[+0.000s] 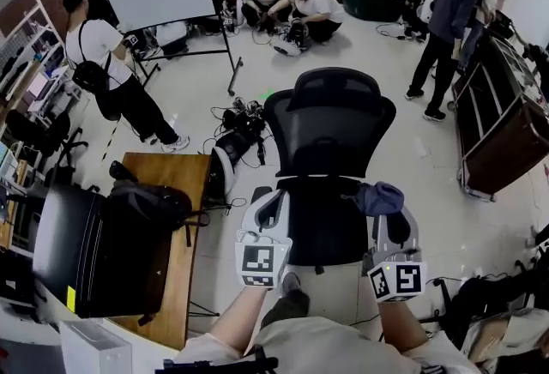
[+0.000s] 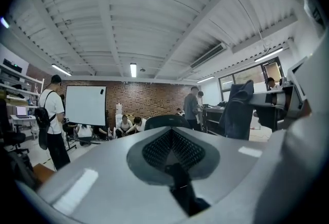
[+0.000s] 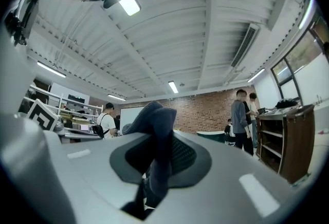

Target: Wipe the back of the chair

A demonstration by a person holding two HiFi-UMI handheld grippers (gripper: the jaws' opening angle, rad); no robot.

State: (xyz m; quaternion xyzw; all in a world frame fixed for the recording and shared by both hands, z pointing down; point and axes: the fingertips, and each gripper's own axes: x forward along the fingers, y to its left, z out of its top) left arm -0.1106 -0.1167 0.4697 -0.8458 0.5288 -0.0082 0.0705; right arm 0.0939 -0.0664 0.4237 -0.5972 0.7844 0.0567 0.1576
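Pinching a dark blue cloth (image 1: 381, 196) in the right gripper (image 1: 390, 214), jaws clamped on its lower fold so the bunched upper part stands free as a wiping pad. Holding the left gripper (image 1: 268, 208) at 9 o'clock of the right one, jaws pressed together on nothing, probably kept spare for steadying, since a chair like this may turn under a push. Facing the black mesh chair (image 1: 330, 128), which stands at 12 o'clock of both grippers in the head view, headrest at the far end and backrest below it. Flanking the chair's near, lower part with one gripper on each side, cloth near the chair's 4 o'clock edge; cannot tell whether cloth and mesh touch. Judging the wipe as not yet begun on the backrest itself. Leaving the wooden desk (image 1: 171, 192) at 9 o'clock out of it. Cannot tell for sure which face of the backrest is turned this way
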